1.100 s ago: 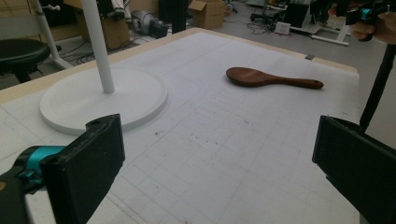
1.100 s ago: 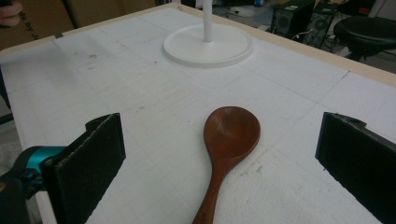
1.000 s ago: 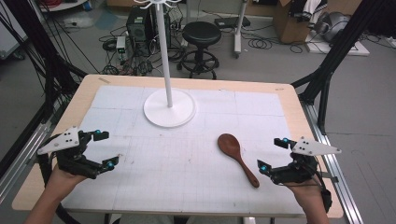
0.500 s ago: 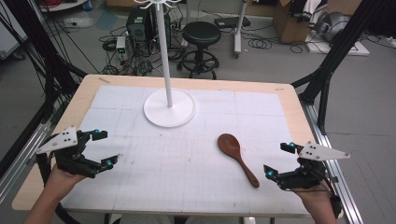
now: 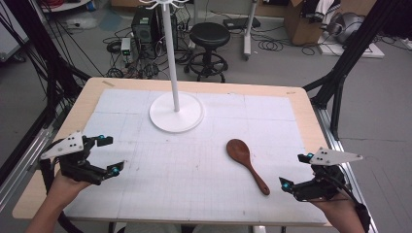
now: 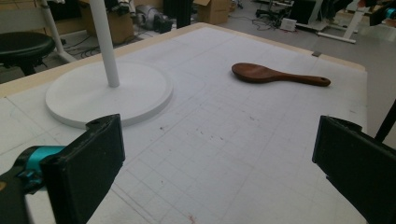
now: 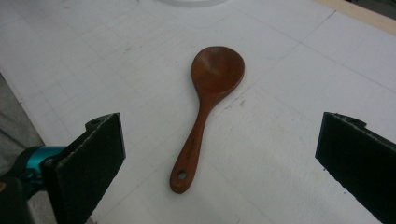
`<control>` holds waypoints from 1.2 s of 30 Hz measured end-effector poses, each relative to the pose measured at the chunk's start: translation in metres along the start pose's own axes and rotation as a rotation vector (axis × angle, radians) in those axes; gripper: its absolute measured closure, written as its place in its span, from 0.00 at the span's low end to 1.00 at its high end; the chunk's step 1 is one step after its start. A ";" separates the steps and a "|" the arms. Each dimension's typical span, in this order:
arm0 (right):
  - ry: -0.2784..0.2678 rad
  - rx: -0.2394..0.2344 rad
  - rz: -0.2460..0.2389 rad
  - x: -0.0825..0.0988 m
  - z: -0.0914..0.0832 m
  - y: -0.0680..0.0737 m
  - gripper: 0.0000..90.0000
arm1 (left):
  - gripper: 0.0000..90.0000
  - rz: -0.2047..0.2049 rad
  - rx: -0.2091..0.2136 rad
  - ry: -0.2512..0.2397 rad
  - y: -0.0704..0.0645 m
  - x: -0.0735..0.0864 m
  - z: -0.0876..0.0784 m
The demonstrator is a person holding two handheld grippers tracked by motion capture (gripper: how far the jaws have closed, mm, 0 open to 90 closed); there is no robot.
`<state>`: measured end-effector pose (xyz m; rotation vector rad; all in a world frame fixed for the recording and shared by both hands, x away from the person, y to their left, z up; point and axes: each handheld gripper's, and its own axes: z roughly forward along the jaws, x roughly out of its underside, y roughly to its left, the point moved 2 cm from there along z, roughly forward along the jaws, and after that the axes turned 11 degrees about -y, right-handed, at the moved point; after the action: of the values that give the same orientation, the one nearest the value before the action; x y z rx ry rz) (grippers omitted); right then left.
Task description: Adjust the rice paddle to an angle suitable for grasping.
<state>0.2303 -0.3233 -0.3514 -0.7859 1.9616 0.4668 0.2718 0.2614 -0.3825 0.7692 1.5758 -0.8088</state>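
Observation:
A dark brown wooden spoon (image 5: 247, 164) lies flat on the white gridded mat (image 5: 194, 184), bowl toward the far side and handle toward the near right. My right gripper (image 5: 295, 171) stands open just right of the handle's end, apart from it. In the right gripper view the spoon (image 7: 205, 102) lies ahead between the wide-apart jaws, its holed handle end nearest. My left gripper (image 5: 111, 154) is open over the mat's near left, with nothing between its jaws. The left gripper view has the spoon (image 6: 275, 76) far off at the upper right.
A white stand with a round base (image 5: 176, 112) and a tall pole (image 5: 169, 53) rises at the far middle of the table; the left gripper view has its base (image 6: 109, 93) close ahead. The wooden table edge (image 5: 311, 121) borders the mat. A stool (image 5: 209, 36) and cables lie beyond.
My right gripper has drifted a little to the right and toward the near edge, away from the spoon. The left gripper and the spoon have stayed put.

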 end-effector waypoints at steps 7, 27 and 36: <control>0.097 0.012 0.000 -0.001 0.011 0.003 0.01 | 0.03 0.001 0.000 0.013 -0.001 0.002 0.002; 0.293 -0.008 0.039 -0.002 0.047 0.011 0.01 | 0.03 0.010 0.005 0.024 -0.003 0.003 0.002; 0.335 -0.009 0.053 -0.002 0.062 0.014 0.01 | 0.03 0.010 -0.004 0.024 -0.002 0.003 0.001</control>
<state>0.2606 -0.2754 -0.3793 -0.8629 2.2953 0.3952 0.2703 0.2595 -0.3852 0.7862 1.5931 -0.7919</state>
